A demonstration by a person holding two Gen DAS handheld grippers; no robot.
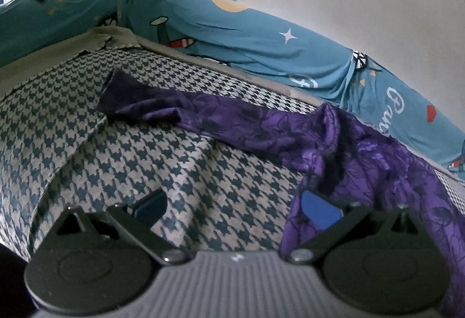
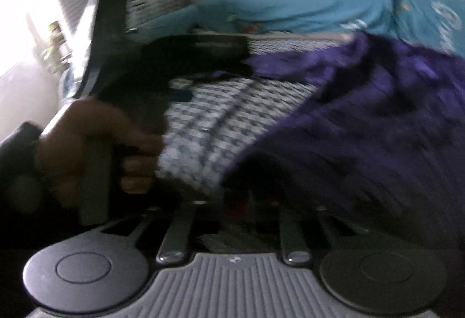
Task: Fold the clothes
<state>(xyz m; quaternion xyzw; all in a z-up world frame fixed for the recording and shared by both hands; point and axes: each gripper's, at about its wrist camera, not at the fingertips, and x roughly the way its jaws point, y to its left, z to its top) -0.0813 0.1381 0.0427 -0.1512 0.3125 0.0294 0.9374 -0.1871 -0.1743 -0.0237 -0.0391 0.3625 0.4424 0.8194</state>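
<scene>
One partial inscription noted: white cursive lettering reading "Pau", cut off by purple cloth, on the blue printed sheet (image 1: pixel 319 56) along the wall in the left wrist view. The same sheet (image 2: pixel 348 7) in the right wrist view is too blurred to read.

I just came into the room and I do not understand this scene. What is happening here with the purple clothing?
A person is folding a purple garment on a houndstooth cloth, with a hand-held claw in each hand. The left claw is open; one of its blue pads lies against the garment's edge, and a sleeve lies stretched out ahead. The right wrist view is blurred: the right claw is at the garment's near edge, and its state is unclear. The person's hand holds the other tool.
</scene>
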